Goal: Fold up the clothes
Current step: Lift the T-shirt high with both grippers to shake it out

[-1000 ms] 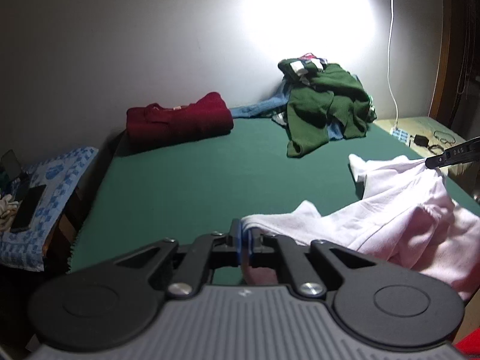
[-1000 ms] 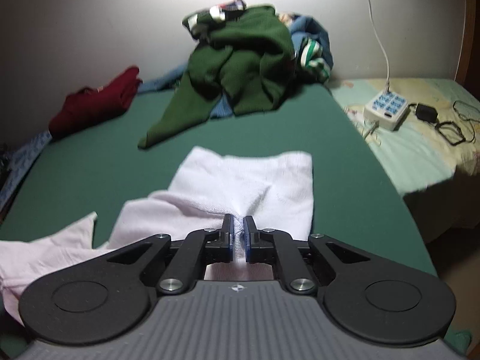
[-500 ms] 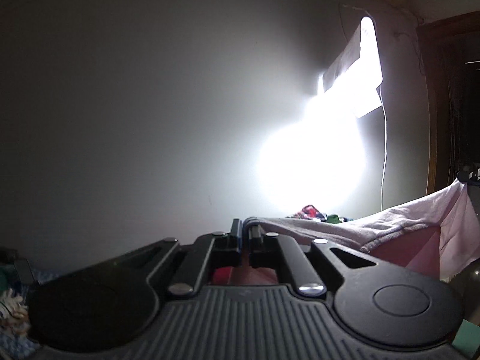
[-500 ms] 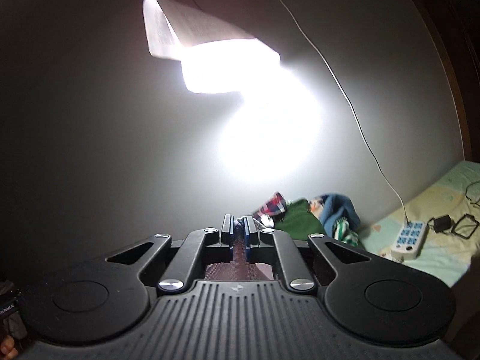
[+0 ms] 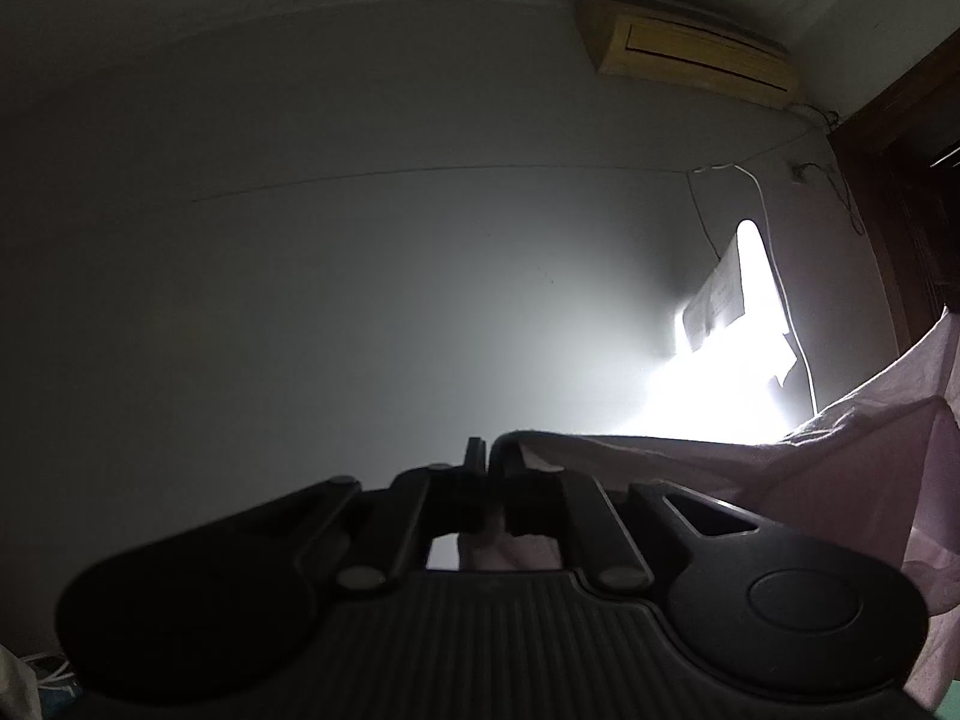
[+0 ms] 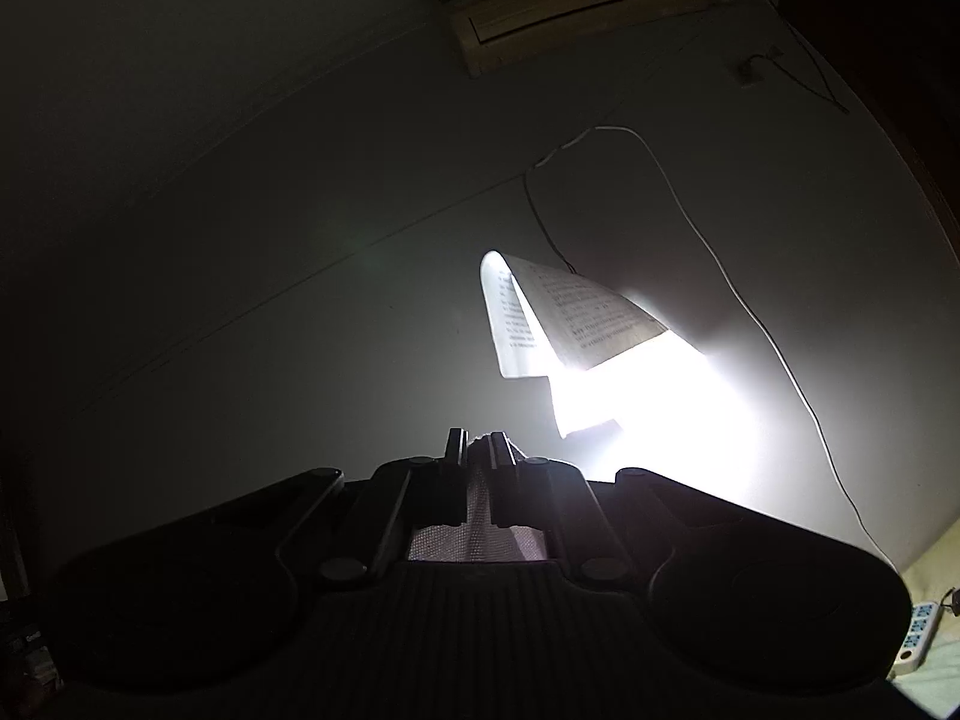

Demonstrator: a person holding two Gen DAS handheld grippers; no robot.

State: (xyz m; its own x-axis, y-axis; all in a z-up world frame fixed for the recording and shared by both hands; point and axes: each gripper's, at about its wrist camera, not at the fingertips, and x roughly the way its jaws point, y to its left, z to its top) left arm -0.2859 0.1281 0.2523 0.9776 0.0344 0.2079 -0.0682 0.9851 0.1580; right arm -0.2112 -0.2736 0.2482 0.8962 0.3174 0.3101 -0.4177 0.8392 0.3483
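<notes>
Nearest in the left wrist view, the left gripper [image 5: 487, 461] is clamped on an edge of the pale pink garment [image 5: 840, 456], which stretches away to the right and hangs in a loose fold at the right edge. In the right wrist view, the right gripper [image 6: 474, 441] pinches another bit of the same cloth, woven fabric showing between its closed fingers. Both cameras tilt up at the wall, so the garment seems held in the air; the surface below is out of sight. To do this well, keep both grips firm, hold the top edge level and taut, and let the cloth hang straight before lowering it flat. Farther off glare a paper-shaded lamp [image 6: 576, 324] and, high up, an air conditioner [image 5: 690, 60].
</notes>
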